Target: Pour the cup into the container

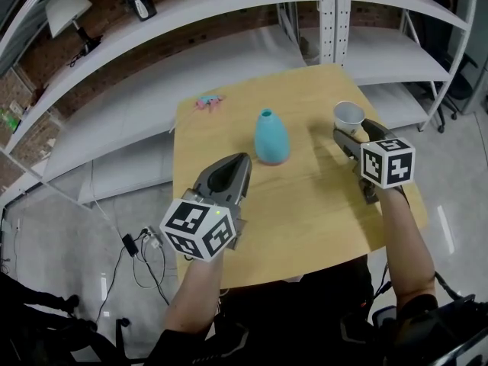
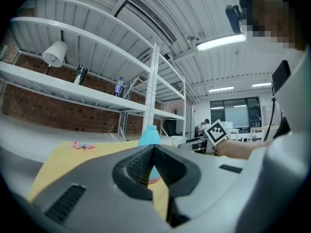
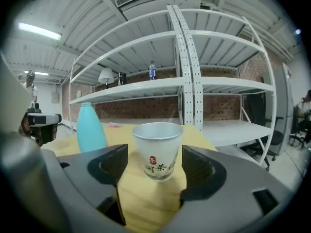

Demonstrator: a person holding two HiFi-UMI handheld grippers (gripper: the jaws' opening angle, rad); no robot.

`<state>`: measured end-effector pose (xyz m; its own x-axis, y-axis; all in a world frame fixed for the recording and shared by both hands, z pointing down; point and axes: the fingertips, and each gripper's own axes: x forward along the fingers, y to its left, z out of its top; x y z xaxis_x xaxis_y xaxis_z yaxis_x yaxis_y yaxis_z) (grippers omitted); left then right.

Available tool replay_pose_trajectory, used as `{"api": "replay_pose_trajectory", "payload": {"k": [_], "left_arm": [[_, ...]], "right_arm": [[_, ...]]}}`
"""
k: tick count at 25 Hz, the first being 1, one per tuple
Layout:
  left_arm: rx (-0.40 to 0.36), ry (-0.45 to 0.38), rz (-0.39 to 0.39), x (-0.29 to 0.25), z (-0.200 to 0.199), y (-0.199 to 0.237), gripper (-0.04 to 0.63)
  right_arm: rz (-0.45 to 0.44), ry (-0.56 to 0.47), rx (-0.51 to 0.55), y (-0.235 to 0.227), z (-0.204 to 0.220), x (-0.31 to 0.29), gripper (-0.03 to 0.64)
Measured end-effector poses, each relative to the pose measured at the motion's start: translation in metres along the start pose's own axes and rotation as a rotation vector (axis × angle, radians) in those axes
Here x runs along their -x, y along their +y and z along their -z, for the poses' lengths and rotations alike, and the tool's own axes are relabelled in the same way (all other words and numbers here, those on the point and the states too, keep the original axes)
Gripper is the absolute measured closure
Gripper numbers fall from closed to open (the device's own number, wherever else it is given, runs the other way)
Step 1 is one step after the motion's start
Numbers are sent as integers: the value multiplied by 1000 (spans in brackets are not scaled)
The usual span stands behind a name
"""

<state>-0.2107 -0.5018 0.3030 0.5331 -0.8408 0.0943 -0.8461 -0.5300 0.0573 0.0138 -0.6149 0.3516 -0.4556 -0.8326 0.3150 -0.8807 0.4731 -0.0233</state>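
A white paper cup (image 1: 348, 117) with red and dark print stands upright near the right edge of the wooden table (image 1: 305, 204). My right gripper (image 1: 349, 133) is open just behind it. In the right gripper view the cup (image 3: 158, 150) stands between the two jaws with a gap on each side, and the pads (image 3: 112, 165) do not touch it. The teal narrow-necked container (image 1: 271, 137) stands upright at the table's middle, left of the cup. My left gripper (image 1: 242, 160) is shut and empty, its tip a little left of the container (image 2: 149, 136).
A small pink object (image 1: 209, 101) lies at the table's far left corner. White shelving (image 1: 328, 21) stands behind the table, with a lamp (image 1: 65, 10) and small items on it. Cables and a plug (image 1: 137, 244) lie on the floor at the left.
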Motion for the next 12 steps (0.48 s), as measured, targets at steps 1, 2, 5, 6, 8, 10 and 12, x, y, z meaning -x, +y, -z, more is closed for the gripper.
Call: {"api": "replay_pose_trajectory", "payload": {"k": [1,2,5,6,8,10,12], "left_arm": [[3,5,0,-1,1,0,595],[5,11,4,-2,3,-1,595],[1,25,18,-4,5,-6,595],[-1,26,22,-4,6,-7,595],[3,25,28,-3,6,-9,595],[6,22,29,-2,5,-9,595],[6,19,26,0,4,-8,595]], "right_arm": [[-2,-2,-9,-1,0,-2,287],[-4,-2,-15,-2,-1,-4,287],[-11,3,-21,-3,-1,-9,287],[-10,7,-21,-3,-1,-11,287],[-5,20,-16,-4,-1,-14,287],[5,31,-8,-5,0,-17,287],[13,30,-8,-7,0,-18,295]]}}
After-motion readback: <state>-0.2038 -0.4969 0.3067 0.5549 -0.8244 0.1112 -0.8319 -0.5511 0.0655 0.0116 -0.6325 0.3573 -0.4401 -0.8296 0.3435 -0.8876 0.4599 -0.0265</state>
